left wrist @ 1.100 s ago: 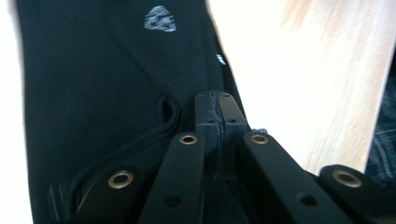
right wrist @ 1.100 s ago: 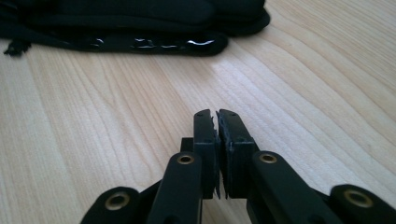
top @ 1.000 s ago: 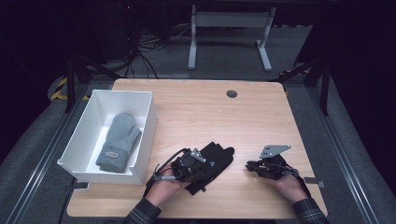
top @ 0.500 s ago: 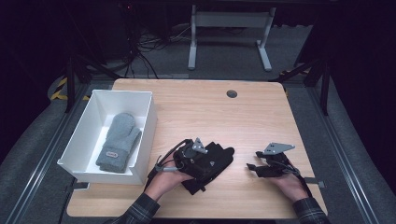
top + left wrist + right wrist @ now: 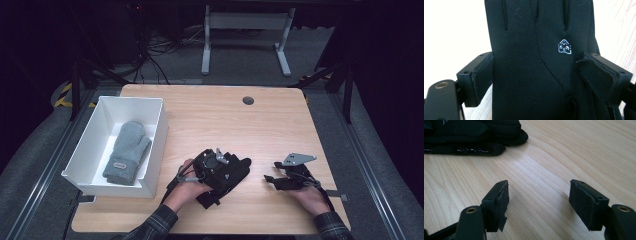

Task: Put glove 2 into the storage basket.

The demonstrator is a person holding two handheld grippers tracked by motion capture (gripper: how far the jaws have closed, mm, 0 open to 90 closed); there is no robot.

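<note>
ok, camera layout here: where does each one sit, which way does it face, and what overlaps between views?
High view: fixed above the person's side, looking forward and down on the table; both forearms, left tongs on the black glove, right tongs.
Left gripper view: rides the left tongs, looking along the jaws, which flank the black glove.
Right gripper view: rides the right tongs, low over the table, jaws apart with nothing between them.
Shared: the black glove in all three.
</note>
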